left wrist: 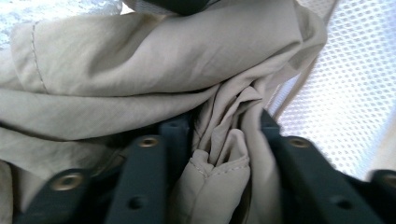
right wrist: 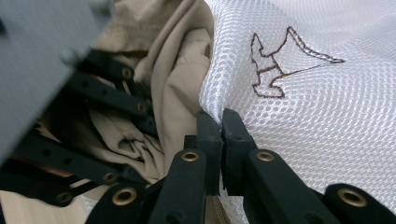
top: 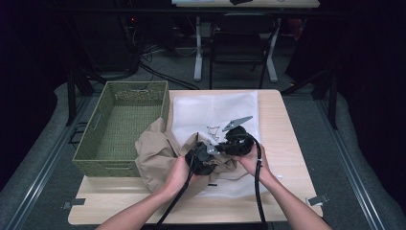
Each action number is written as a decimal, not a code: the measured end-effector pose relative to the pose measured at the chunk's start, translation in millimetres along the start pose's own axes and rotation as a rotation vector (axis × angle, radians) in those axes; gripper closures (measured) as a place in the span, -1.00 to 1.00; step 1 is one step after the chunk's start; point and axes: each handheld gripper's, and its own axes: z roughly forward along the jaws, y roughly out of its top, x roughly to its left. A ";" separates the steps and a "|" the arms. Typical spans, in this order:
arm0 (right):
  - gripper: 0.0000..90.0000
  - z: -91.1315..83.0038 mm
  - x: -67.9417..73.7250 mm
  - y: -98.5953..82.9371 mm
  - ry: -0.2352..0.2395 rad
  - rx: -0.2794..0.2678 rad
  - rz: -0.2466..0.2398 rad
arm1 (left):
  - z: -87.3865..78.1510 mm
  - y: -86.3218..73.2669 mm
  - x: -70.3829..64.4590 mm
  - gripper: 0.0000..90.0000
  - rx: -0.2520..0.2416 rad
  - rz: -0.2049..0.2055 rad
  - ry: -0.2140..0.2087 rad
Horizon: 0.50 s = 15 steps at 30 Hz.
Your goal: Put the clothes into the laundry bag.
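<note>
Tan garment (left wrist: 140, 60) bunched in left gripper (left wrist: 219, 154) jaws; right gripper (right wrist: 220, 140) jaws pinch mesh bag (right wrist: 317, 116) edge.

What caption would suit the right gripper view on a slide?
Right gripper pinching the edge of a white mesh bag beside bunched tan cloth.
</note>
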 end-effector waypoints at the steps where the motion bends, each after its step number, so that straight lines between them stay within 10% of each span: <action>1: 0.97 0.2 -0.8 -0.2 -0.002 0.001 0.001 | -4.5 0.7 0.1 0.31 -0.002 -0.002 0.001; 9: 0.96 -4.3 -8.0 -2.7 -0.013 -0.009 0.019 | -38.5 -7.7 -7.2 -0.25 -0.016 0.043 -0.021; 15: 0.96 -2.5 -9.5 -3.1 -0.011 -0.007 0.022 | -21.4 -15.5 -3.8 -0.02 0.037 0.070 -0.045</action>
